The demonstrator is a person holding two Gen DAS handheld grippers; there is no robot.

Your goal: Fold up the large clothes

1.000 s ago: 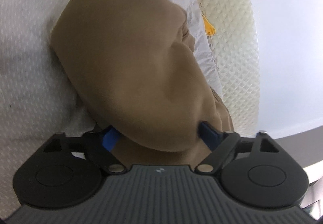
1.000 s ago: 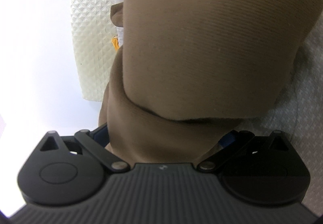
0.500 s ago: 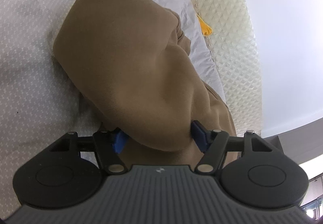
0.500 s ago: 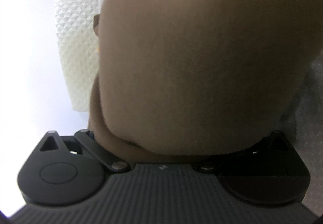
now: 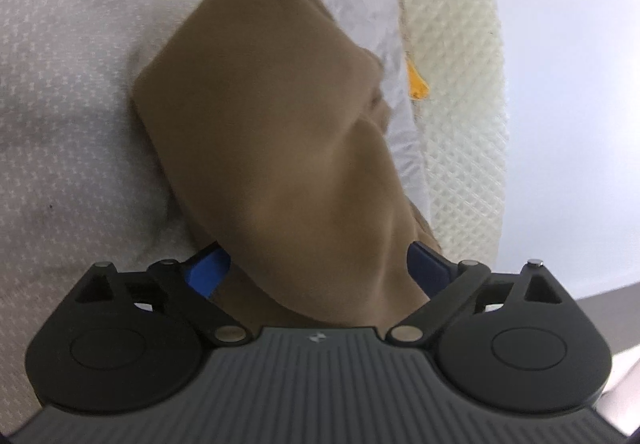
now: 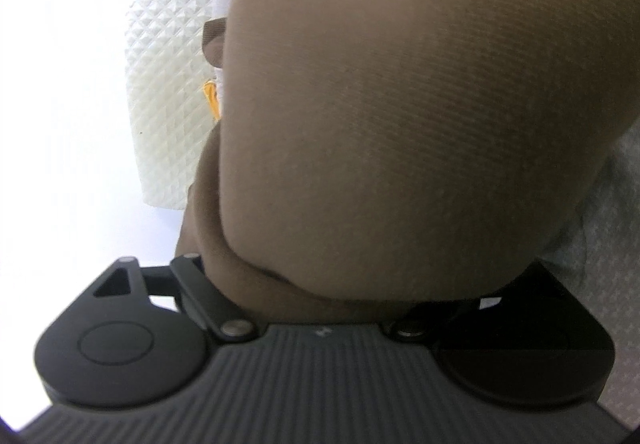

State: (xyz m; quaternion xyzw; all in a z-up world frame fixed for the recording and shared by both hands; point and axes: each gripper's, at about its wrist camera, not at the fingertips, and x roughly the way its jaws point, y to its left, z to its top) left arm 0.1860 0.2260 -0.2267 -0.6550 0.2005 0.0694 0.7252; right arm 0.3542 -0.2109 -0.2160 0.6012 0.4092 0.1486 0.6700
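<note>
Since the earlier frames the left hand-held gripper (image 5: 316, 268) has just been opening; its blue fingers (image 5: 208, 270) now stand wide, flanking the thick folded brown knit garment (image 5: 272, 140) with the bundle's near end between them. That bundle lies on the pale dotted bedsheet (image 5: 60, 104) beside the cream quilted mattress edge (image 5: 460, 92). The right hand-held gripper (image 6: 324, 304) has just been closing, yet cloth covers its fingers, so I cannot tell whether it grips. A fold looks finished; next, probably, release and withdraw. An orange tag (image 5: 416, 82) is half hidden.

Ribbed black gripper (image 5: 318, 264), blue fingers (image 5: 208, 270)
</note>
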